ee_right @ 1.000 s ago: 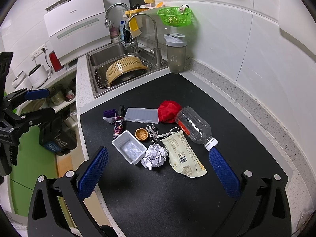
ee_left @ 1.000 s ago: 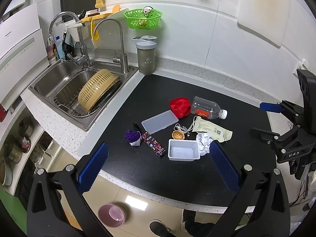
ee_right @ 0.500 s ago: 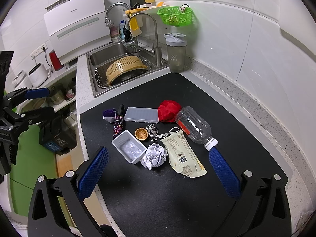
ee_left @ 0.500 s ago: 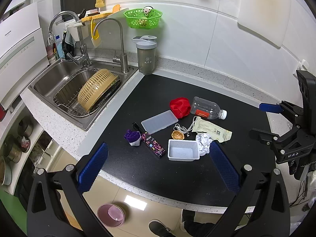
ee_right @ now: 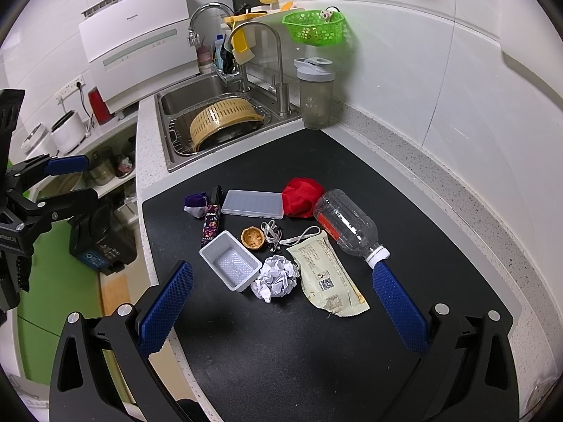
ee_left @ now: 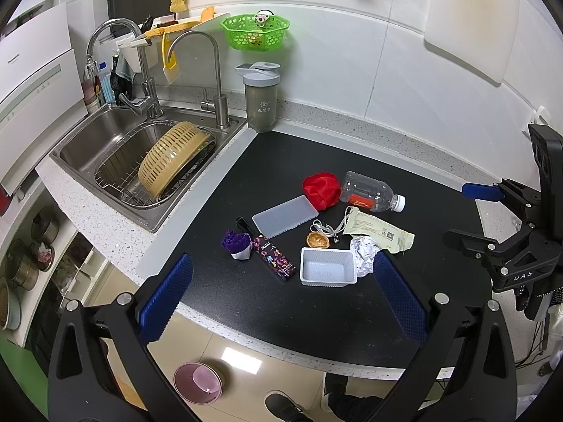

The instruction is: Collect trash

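Note:
Trash lies in a cluster on the black counter mat (ee_left: 316, 316): an empty plastic bottle (ee_left: 371, 195), a red crumpled item (ee_left: 321, 190), a beige wrapper (ee_left: 380, 232), a crumpled paper ball (ee_left: 364, 253), a white plastic tray (ee_left: 327, 272), a clear lid (ee_left: 283, 215), a dark snack wrapper (ee_left: 272, 256), a purple cup wrapper (ee_left: 237, 242). My left gripper (ee_left: 281, 293) is open and empty, above the mat's near edge. My right gripper (ee_right: 281, 302) is open and empty, above the paper ball (ee_right: 276, 277) and wrapper (ee_right: 327, 277).
A sink (ee_left: 105, 147) with a yellow colander (ee_left: 172, 160) sits left of the mat. A grey shaker cup (ee_left: 260, 98) stands at the back wall under a green basket (ee_left: 255, 33). A black bin (ee_right: 100, 246) stands on the floor.

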